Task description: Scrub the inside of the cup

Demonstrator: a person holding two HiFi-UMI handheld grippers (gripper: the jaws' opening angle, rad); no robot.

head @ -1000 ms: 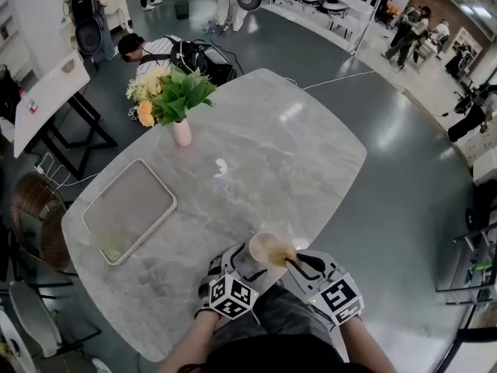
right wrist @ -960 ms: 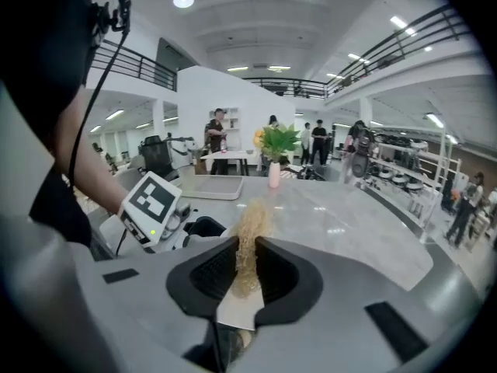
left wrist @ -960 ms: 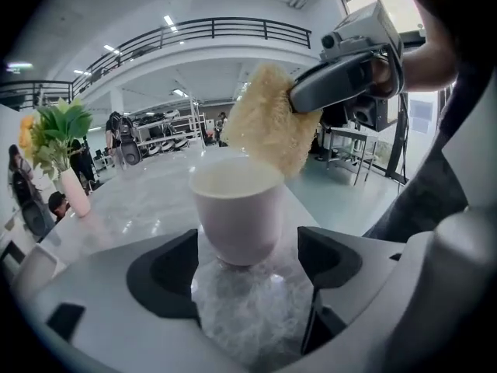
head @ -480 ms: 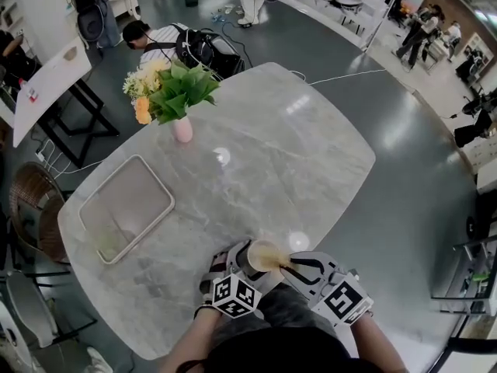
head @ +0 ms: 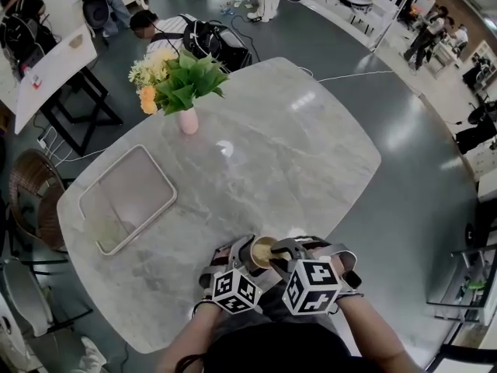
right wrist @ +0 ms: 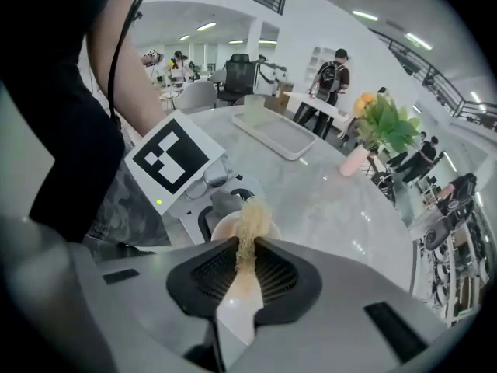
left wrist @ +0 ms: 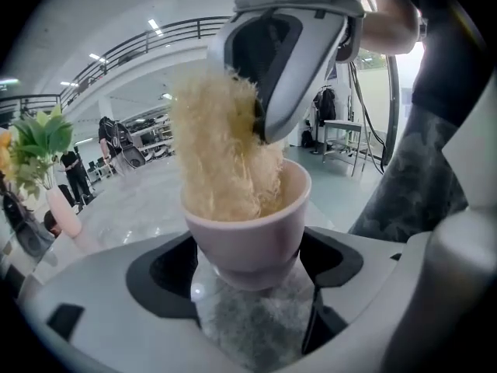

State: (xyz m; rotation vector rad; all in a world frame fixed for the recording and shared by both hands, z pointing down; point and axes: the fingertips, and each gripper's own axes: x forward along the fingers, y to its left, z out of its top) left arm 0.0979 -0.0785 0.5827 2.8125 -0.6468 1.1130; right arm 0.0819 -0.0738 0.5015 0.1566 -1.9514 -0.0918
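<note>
A pale pink cup (left wrist: pixel 250 225) stands upright between the jaws of my left gripper (left wrist: pixel 248 256), which is shut on its lower body. A tan fibrous scrubber (left wrist: pixel 220 150) sticks down into the cup, pinched from above by my right gripper (left wrist: pixel 273 123). In the right gripper view the scrubber (right wrist: pixel 250 225) hangs from the shut right gripper (right wrist: pixel 245 274) into the cup (right wrist: pixel 227 228). In the head view the cup (head: pixel 262 252) sits at the near table edge between the left gripper (head: pixel 247 256) and the right gripper (head: pixel 281 249).
The marble table (head: pixel 295 154) carries a pink vase of flowers (head: pixel 186 120) at the far left and a flat grey tray (head: pixel 128 196) at the left. A wicker chair (head: pixel 35 200) stands off the left edge. People and desks fill the hall behind.
The right gripper has swung from the cup's right side to over the cup, its marker cube now facing up. The scrubber has gone deeper into the cup. The left gripper keeps its hold.
</note>
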